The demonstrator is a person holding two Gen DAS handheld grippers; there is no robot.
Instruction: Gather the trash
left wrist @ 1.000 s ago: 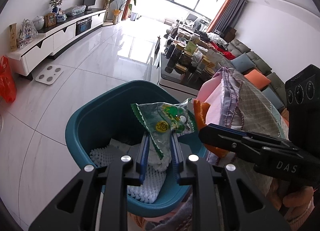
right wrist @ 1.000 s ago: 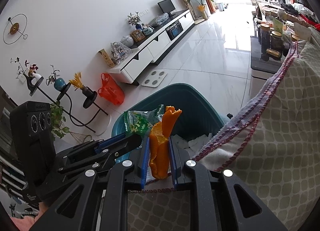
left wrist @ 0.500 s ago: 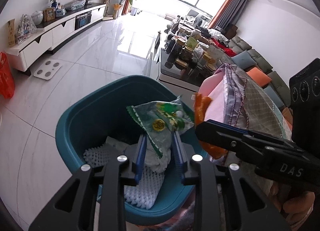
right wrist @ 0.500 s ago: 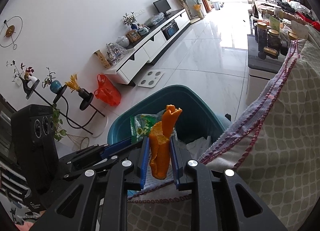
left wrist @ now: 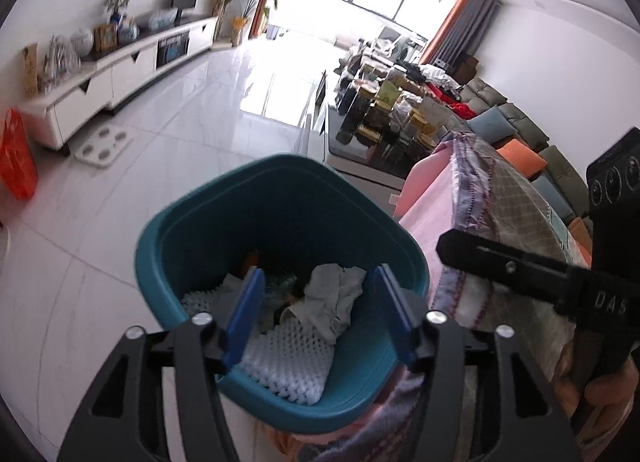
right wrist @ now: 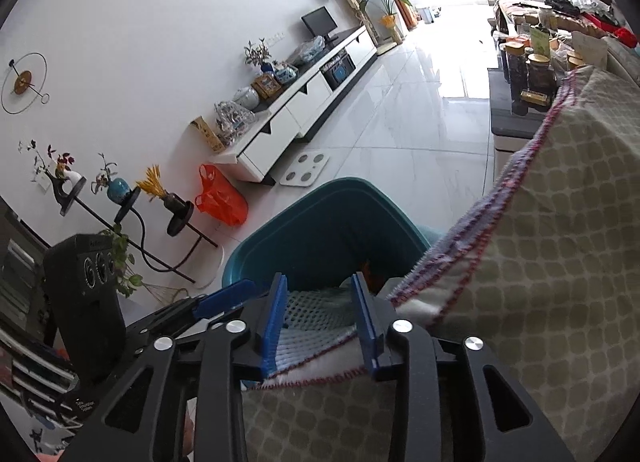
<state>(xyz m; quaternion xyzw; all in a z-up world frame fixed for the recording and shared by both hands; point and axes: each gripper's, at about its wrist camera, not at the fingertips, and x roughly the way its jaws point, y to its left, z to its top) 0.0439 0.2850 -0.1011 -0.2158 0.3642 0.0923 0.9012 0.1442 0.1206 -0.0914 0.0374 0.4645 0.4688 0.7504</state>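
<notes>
Both pieces I carried over are now down in the teal bin (left wrist: pixel 280 197): I can make out a sliver of the orange peel (left wrist: pixel 251 260) near its far inner wall and a bit of the green wrapper (left wrist: pixel 282 286) among the white foam netting (left wrist: pixel 288 362) and crumpled tissue (left wrist: pixel 334 296). So this drop looks done. Whether more rubbish waits on the cloth-covered desk (right wrist: pixel 560 262) I cannot tell, since only bare cloth shows.

My left hand-held gripper (left wrist: pixel 320 310) has just been opening and hangs released over the bin, jaws wide, nothing between them. My right hand-held gripper (right wrist: pixel 320 318) has also just been opening; it sits released at the desk's edge above the bin, empty, touching nothing I can see.
</notes>
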